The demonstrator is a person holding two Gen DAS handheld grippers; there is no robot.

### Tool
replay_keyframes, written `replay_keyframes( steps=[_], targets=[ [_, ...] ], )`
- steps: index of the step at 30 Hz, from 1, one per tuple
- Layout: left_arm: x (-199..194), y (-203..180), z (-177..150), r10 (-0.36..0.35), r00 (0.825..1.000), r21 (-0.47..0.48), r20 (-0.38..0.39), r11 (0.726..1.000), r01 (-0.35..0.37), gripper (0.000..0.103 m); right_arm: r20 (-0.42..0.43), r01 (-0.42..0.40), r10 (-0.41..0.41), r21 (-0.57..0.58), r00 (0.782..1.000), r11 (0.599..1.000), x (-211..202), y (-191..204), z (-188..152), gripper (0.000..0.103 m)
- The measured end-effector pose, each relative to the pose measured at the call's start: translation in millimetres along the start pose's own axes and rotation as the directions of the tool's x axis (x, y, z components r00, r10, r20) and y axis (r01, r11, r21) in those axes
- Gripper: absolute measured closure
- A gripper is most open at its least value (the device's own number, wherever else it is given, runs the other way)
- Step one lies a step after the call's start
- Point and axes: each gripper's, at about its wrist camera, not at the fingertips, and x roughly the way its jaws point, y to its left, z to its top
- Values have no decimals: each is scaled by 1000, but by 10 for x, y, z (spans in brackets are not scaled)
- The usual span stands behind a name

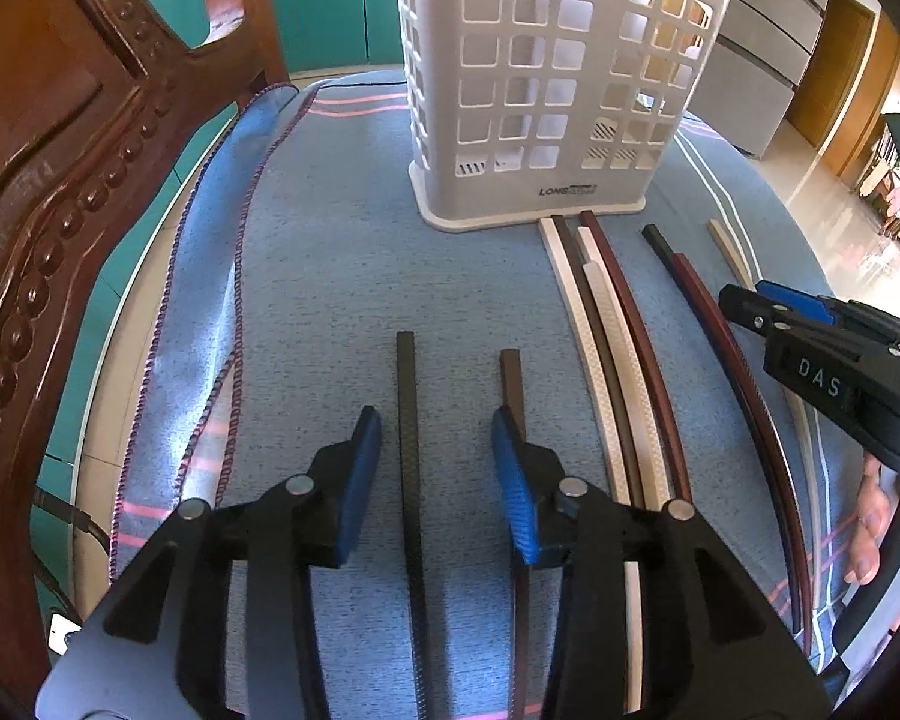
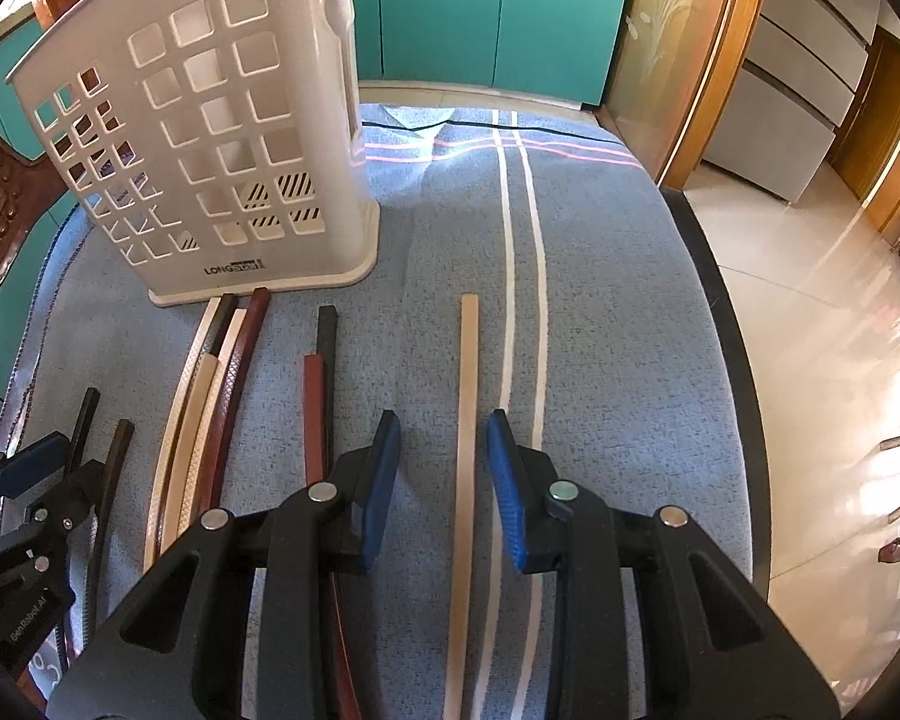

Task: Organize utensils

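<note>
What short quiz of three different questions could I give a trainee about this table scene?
1. True or false: the perforated utensil holder stands upright on the blue cloth.
2. Which chopstick lies between the open fingers of the right tool? A. pale wooden chopstick B. dark red chopstick C. black chopstick
3. Fill in: the left tool is ____, with the black chopstick between its fingers.

Key: 1 true; 2 A; 3 open
</note>
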Motion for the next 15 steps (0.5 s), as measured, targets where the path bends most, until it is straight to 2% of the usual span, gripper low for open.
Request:
replay_keyframes(
  steps=[2, 3, 4, 6, 9, 15],
  targets=[
    [-5, -1, 2, -3, 1000, 1, -2, 1000, 3, 64, -2, -11, 11, 8, 1000, 1000, 12, -17, 10, 72],
    [1, 6, 12, -7, 1000, 1, -1, 1000, 7, 66, 0, -23, 23, 20, 1000, 1000, 8, -39, 11, 79],
    [2, 11, 18, -8, 1000, 0, 0, 1000, 8, 69, 0, -26, 26, 29, 1000, 999, 8, -58, 12, 90],
    [-1, 31, 28, -17, 1000, -6, 2, 1000, 17, 84, -2, -52, 52, 57, 999, 997, 8, -113, 16, 96],
    [7, 81, 48, -29, 1000, -23, 1, 999, 29, 95, 1, -69, 69, 74, 998, 995, -1, -143, 5, 97],
    [-122, 73, 76, -31, 998, -23, 55, 999, 32, 96, 41, -86, 83, 79, 996, 993, -96, -153, -12, 97]
  ],
)
